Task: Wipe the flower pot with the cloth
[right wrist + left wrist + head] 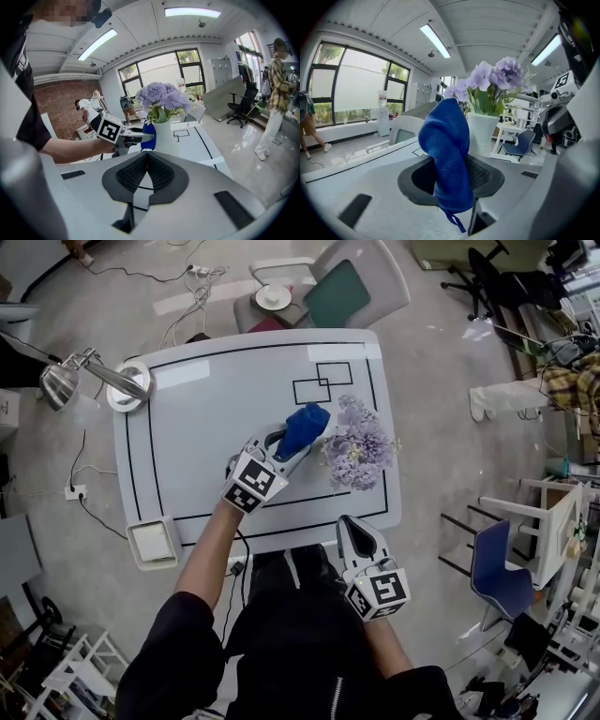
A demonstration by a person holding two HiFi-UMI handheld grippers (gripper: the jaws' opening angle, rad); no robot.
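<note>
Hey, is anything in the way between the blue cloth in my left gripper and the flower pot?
Nothing visible is. The left hand-held gripper holds the blue cloth right beside the white flower pot, and the right gripper view shows no object between them.

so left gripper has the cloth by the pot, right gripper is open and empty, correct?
Not quite. The right gripper is shut, not open: the right gripper view shows its pads together, with nothing between them. The rest holds: the left gripper grips the cloth by the pot.
</note>
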